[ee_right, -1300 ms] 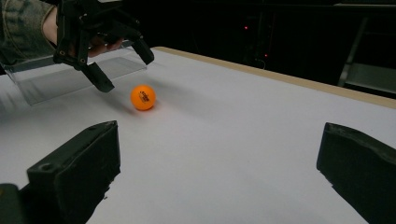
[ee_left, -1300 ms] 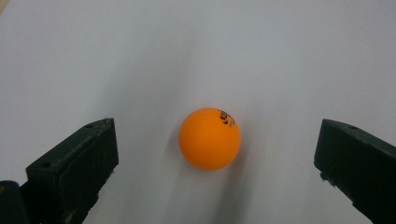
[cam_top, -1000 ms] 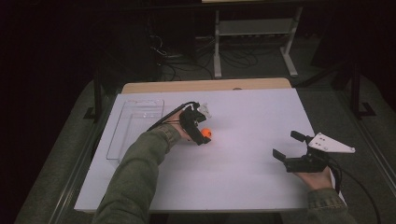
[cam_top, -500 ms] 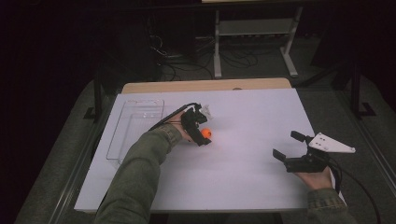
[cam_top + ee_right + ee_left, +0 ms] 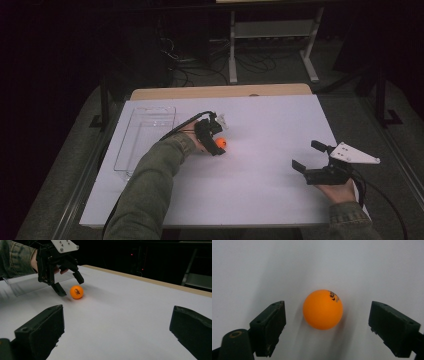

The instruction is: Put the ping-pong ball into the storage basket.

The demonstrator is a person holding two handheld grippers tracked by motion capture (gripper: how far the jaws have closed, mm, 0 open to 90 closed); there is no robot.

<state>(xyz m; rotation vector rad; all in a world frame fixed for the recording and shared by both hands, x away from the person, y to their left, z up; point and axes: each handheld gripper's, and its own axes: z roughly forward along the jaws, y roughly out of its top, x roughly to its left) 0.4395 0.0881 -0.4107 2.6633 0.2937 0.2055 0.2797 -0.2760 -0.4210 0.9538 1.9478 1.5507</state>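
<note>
From the high view first: I've got the white-covered worktop (image 5: 260, 200) below me, and my left gripper (image 5: 216, 145) is reaching out over its middle, pointing down at a small orange table-tennis ball (image 5: 220, 143). The ball sits right at the tips of the fingers. Beyond that hand, toward the worktop's left side, lies a clear rectangular plastic tray (image 5: 145, 135), well apart from the ball. My right gripper (image 5: 307, 156), with its grey three-cornered plate, rests low near the right edge, fingers spread wide with only bare worktop between them.

Left gripper view now: I'm looking straight down, and the orange ball (image 5: 323, 309) lies on the white surface between my two black fingers (image 5: 268, 330). They stand wide. There's a clear gap on each side of the ball, the right-hand gap a little larger, so neither finger touches it. Small black print shows on the ball's upper right.

Right gripper view: my own fingers (image 5: 40, 331) rise wide apart at the bottom corners, white worktop (image 5: 120, 322) between them. Farther off I see the left gripper (image 5: 70, 283) angled down, one finger just left of the ball (image 5: 76, 292) and the other above and behind it, not closed on it. The clear tray (image 5: 27, 286) sits behind that hand, and a green sleeve (image 5: 15, 258) comes in at top left.
</note>
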